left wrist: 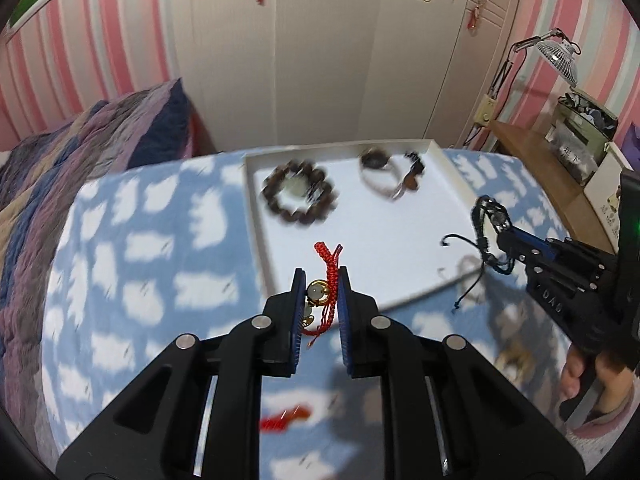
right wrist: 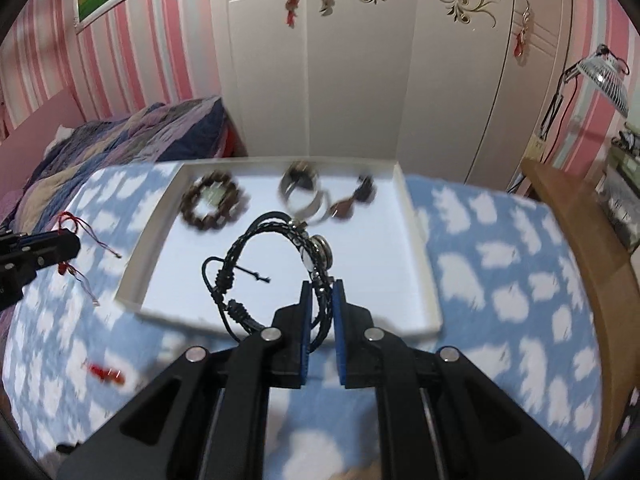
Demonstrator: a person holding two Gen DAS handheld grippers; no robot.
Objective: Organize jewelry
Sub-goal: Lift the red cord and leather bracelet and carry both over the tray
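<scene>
My left gripper [left wrist: 323, 284] is shut on a red cord bracelet [left wrist: 329, 268] with a gold and pale bead, held above the bed just short of the white tray [left wrist: 452, 184]. My right gripper [right wrist: 320, 292] is shut on a black braided leather bracelet [right wrist: 256, 248], held over the tray's near part [right wrist: 400, 264]; it shows in the left wrist view [left wrist: 490, 224] too. In the tray lie a brown bead bracelet [left wrist: 298, 194], also in the right wrist view [right wrist: 212, 202], and a silver bangle [right wrist: 300, 192] with dark pieces beside it.
The tray rests on a blue blanket with white clouds [left wrist: 140, 280]. A small red item [right wrist: 106, 374] lies on the blanket near left. A folded quilt [left wrist: 80, 160] is at the left, a wooden table [right wrist: 580, 240] at the right, a wardrobe [right wrist: 360, 80] behind.
</scene>
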